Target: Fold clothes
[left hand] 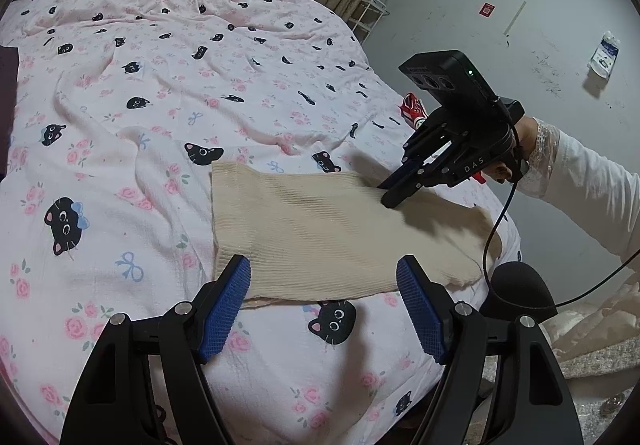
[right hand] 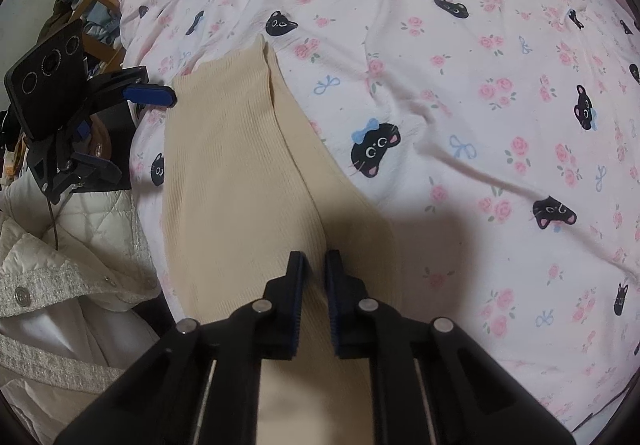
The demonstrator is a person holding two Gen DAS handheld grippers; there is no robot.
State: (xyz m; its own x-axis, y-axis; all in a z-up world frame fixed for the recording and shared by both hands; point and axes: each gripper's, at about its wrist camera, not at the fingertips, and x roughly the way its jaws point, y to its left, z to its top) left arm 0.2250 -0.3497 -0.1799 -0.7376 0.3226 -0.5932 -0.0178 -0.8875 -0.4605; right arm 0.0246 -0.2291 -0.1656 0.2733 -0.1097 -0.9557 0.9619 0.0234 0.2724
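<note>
Beige ribbed garment (left hand: pixel 320 229) lies flat on bed sheet (left hand: pixel 140 85), near bed edge at 4 o'clock in left wrist view. Long axis runs 9→3 there; in right wrist view (right hand: pixel 240 173) it runs 6→12, narrowing to 12. Wide bare sheet at 9–12 o'clock of it. L gripper (left hand: pixel 324 305) jaws spread wide, hovering at garment's near edge, nothing between. R gripper (right hand: pixel 316 301) jaws nearly together, narrow gap, tips over far-edge fabric; can't tell if pinching.
</note>
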